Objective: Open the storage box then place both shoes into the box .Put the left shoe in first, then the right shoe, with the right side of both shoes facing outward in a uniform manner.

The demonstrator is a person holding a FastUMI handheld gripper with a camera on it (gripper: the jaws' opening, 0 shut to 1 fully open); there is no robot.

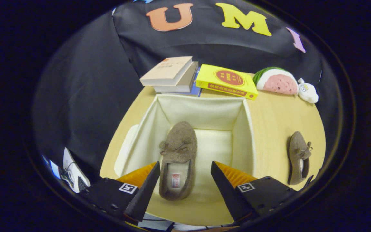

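An open cream storage box [243, 129] stands on the round wooden table just ahead of my fingers. One brown loafer [178, 151] lies on the box floor, toe pointing away, its heel between my fingers without touching them. The other brown loafer [298, 157] lies on the table to the right of the box, outside it. My gripper [185, 170] is open above the near edge of the box, with both fingers spread wide to either side of the shoe's heel.
Beyond the box lie a stack of books [171, 76] and a yellow book [226, 81]. A watermelon plush [277, 81] and a small white toy [308, 91] sit at the far right. The box lid [125, 148] rests against the box's left side. A person's sneaker [72, 174] shows on the floor at left.
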